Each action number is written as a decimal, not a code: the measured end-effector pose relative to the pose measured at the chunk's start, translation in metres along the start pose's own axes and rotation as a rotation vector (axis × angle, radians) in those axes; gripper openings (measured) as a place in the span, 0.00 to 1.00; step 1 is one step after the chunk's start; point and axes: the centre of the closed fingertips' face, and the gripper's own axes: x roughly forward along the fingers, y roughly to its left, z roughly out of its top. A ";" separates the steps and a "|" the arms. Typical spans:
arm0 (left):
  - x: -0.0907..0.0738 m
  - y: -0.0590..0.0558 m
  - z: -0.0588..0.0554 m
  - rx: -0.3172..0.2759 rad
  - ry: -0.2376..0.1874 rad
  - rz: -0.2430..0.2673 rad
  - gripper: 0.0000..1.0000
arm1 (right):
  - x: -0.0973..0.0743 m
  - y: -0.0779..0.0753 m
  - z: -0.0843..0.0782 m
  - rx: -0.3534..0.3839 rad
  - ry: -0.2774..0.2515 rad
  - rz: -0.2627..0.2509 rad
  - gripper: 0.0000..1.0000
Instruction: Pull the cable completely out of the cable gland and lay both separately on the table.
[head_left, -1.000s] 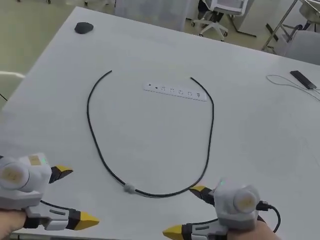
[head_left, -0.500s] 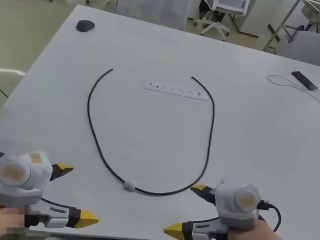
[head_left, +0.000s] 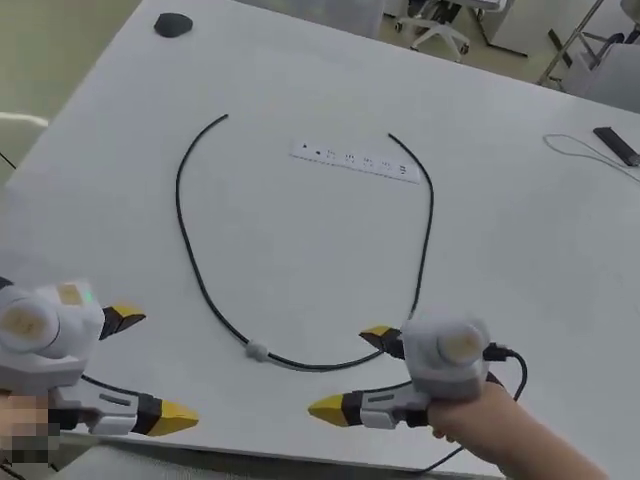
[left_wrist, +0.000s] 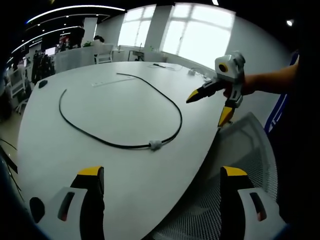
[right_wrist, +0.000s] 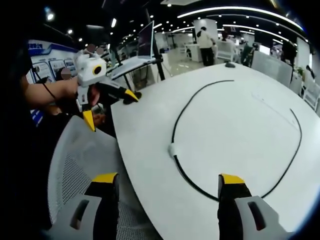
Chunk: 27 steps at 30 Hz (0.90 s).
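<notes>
Grippers spread over an untouched cable, the right one now nearer

At the left, the left gripper (head_left: 152, 369) hovers by the near edge of the table (head_left: 300, 240), jaws spread with nothing between them, placed much as it was a second ago relative to the cable gland (head_left: 258, 350). That small pale gland sits threaded on the near arc of the black cable (head_left: 186, 250), whose U-shaped loop lies flat with both ends pointing away toward the power strip (head_left: 355, 162); neither has shifted. Further right, the right gripper (head_left: 350, 370), jaws also wide apart and empty, has come in toward the loop, its upper tip now just beside the cable to the right of the gland. The reach seems to have begun, but nothing is grasped yet, so pulling and separating all lie ahead.
</notes>
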 end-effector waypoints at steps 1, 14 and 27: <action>0.000 0.000 -0.001 -0.004 -0.001 0.002 0.96 | 0.003 -0.001 0.002 0.000 0.005 0.000 0.79; 0.004 0.004 -0.010 -0.032 -0.001 0.023 0.95 | 0.048 -0.007 0.016 -0.036 0.088 0.033 0.61; 0.007 0.005 -0.017 -0.045 0.009 0.015 0.94 | 0.082 -0.016 0.011 -0.031 0.178 0.058 0.42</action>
